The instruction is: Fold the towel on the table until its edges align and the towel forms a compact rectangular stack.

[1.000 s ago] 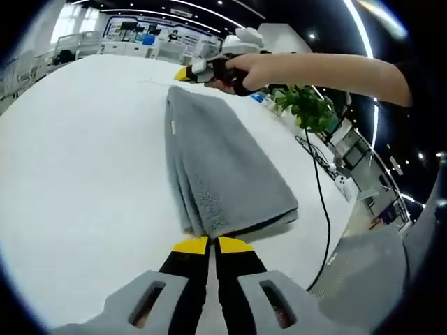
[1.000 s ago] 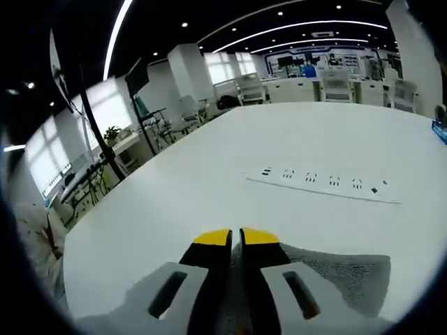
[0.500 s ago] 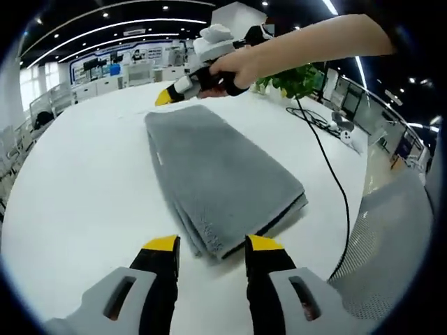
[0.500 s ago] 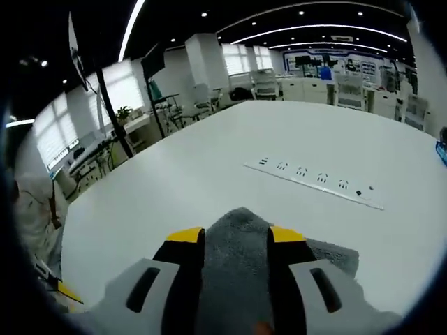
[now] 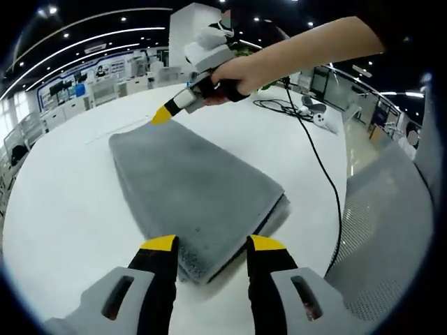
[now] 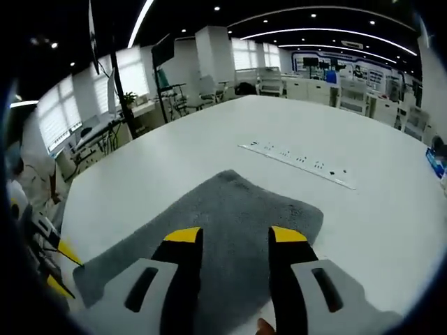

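Both grippers, left (image 5: pixel 206 243) and right (image 6: pixel 228 236), hover spread apart and empty over the folded grey towel (image 5: pixel 192 185). A careless nudge could skew its stacked edges on the white table (image 5: pixel 63 209).

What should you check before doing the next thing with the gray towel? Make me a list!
1. Towel lies flat on the white table: ok.
2. Towel is folded into a stack: ok, layers show at its near end in the left gripper view.
3. Edges line up: cannot tell for certain; the layers at that end look a little uneven.
4. Left gripper has let go: ok, its jaws stand apart at the towel's near end.
5. Right gripper has let go: ok, its jaws are apart above the towel.
6. Black cable and power strip are off the towel: ok, both lie apart from it.
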A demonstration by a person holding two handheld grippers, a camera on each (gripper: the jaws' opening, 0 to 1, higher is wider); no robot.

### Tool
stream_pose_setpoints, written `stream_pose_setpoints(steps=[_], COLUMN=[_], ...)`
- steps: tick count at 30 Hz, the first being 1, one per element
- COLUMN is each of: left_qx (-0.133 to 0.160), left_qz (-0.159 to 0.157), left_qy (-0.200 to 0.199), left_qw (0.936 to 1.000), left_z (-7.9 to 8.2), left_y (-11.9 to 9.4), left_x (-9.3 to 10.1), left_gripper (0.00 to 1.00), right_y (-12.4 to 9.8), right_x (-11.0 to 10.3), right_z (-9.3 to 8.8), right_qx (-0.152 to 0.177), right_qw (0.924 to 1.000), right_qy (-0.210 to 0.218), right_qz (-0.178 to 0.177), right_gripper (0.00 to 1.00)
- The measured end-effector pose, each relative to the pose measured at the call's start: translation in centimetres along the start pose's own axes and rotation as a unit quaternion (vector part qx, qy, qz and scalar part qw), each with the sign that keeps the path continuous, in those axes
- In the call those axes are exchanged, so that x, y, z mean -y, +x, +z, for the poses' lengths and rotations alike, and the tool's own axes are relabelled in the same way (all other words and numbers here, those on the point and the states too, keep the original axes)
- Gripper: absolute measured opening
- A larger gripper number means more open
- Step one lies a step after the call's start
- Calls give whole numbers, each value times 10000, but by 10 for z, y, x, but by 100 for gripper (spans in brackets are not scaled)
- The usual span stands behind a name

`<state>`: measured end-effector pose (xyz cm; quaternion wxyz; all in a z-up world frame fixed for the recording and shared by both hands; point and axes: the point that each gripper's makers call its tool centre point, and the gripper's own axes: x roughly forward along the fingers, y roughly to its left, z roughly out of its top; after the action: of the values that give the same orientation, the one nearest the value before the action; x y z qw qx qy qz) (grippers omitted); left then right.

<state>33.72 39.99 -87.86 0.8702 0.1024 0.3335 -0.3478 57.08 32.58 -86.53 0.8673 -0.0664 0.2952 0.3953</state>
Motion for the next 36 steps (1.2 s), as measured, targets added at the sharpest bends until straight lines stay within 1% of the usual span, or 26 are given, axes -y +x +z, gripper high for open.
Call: stream_pose_setpoints(steps=[6,10,13,17,19,20,22,24,25,26,27,31,35,36], left_qx=[-53,22,46,24,12,10,34,58,138,190,173,113,109,192], left_qz=[-45,101,279,513,630,650,753,777,795,793,793,766,698,712], left_qy=[28,-100,-154,-287,-391,-422,-629,-971,-1138,-1217,-1299,-1365,-1521,-1496], left_qw=[10000,9999,9995,9983,9972,9970,9952,9922,9902,9892,9882,9876,9858,9860], left_z=[2,9,13,13,11,10,8,3,2,2,-1,-7,-12,-9], left_y=[3,6,8,10,12,12,12,15,16,17,17,21,26,26], left_x=[-1,-13,-28,-47,-56,-58,-66,-70,-74,-75,-76,-75,-71,-72], left_gripper=[40,40,40,39,39,39,38,34,33,33,33,33,29,28], right_y=[-20,-29,-36,-44,-45,-45,-46,-45,-45,-43,-42,-38,-35,-34], right_x=[3,6,6,3,3,3,1,-2,-4,-5,-8,-12,-14,-12], right_z=[-15,-25,-35,-48,-55,-57,-61,-66,-68,-70,-73,-76,-80,-81], right_qx=[-26,-54,-109,-179,-224,-239,-262,-280,-298,-320,-369,-395,-474,-473], right_qw=[10000,9998,9995,9991,9989,9988,9987,9985,9984,9983,9981,9981,9981,9978], right_qy=[65,130,212,309,334,351,379,418,433,442,448,433,344,403], right_qz=[-70,-130,-187,-213,-224,-229,-233,-230,-224,-220,-203,-204,-212,-232], right_gripper=[37,37,37,36,36,35,35,34,33,33,33,30,26,25])
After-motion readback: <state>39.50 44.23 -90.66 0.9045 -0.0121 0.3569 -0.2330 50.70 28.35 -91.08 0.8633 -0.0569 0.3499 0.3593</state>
